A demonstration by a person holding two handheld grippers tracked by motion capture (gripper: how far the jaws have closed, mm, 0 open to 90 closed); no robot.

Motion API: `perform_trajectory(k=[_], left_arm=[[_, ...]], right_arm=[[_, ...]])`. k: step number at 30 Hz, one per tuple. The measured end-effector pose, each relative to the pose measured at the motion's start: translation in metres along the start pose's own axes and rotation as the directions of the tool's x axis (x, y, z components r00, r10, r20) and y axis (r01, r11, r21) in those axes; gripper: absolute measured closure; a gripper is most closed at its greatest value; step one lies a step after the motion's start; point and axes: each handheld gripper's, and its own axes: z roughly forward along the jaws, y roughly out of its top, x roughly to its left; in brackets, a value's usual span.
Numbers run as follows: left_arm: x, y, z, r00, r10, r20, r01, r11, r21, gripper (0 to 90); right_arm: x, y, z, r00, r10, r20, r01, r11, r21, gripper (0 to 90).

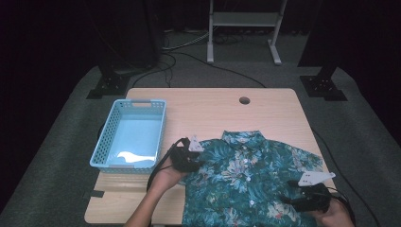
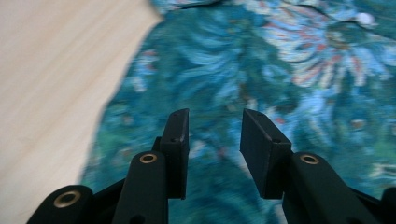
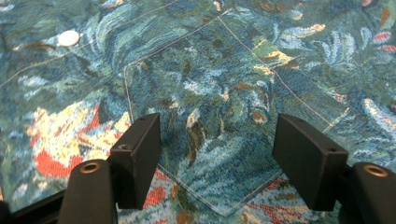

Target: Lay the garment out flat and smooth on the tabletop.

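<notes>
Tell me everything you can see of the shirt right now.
The shirt is a short-sleeved, collared button-up in teal floral woven cloth with red and cream blooms, a chest pocket and white buttons. It lies spread flat, front up, on the near right of the wooden table, hem toward the person. The left gripper hovers open at its left shoulder, the right gripper open over its lower right.

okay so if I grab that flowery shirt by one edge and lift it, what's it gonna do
The shirt would probably droop and fold: it lies flat like thin woven cloth. It's likely light, and may drag across the smooth wooden table rather than lift cleanly. Buttons look small and hardly fragile.
</notes>
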Motion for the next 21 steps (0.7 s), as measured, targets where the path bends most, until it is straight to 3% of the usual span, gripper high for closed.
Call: perform_trajectory(k=[9, 13, 15, 21], left_arm=[[-0.025, -0.009, 0.016, 0.9975, -0.023, 0.066, 0.024, 0.9996, -0.012, 49.5], [-0.036, -0.016, 0.023, 0.9983, -0.030, 0.049, 0.030, 0.9996, 0.004, 37.6], [-0.037, -0.019, 0.025, 0.9986, -0.035, 0.040, 0.035, 0.9994, 0.006, 32.0], [-0.033, -0.024, 0.031, 0.9963, -0.074, 0.044, 0.074, 0.9972, 0.013, 21.9]], right_arm=[[0.001, -0.003, -0.007, 0.9960, 0.058, 0.068, -0.058, 0.9983, 0.001, 30.1], [0.000, -0.006, -0.009, 0.9929, 0.080, 0.088, -0.081, 0.9967, 0.006, 29.4], [0.000, -0.007, -0.008, 0.9911, 0.082, 0.105, -0.083, 0.9965, 0.011, 29.4], [-0.003, -0.008, -0.007, 0.9897, 0.101, 0.102, -0.102, 0.9948, 0.001, 29.1]])
